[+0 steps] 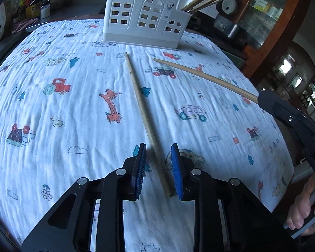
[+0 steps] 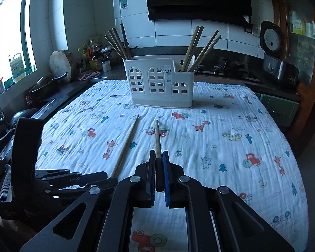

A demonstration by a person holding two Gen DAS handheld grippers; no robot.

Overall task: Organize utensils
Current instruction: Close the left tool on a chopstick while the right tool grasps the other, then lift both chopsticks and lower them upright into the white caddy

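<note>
The left claw (image 1: 158,168) stands narrowly parted around the butt of a thin, light, stiff, likely slippery wooden chopstick (image 1: 143,113) lying on the table; the right claw (image 2: 158,176) pinches another chopstick (image 2: 157,138) at its butt.

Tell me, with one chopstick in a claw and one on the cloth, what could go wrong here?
The left claw straddles the lying chopstick near its very end, pads not yet pressing; gripped there, it could swing or slip. The right claw also holds its chopstick by one end, so the long free tip might knock the white holder or the chopsticks already standing in it.
</note>
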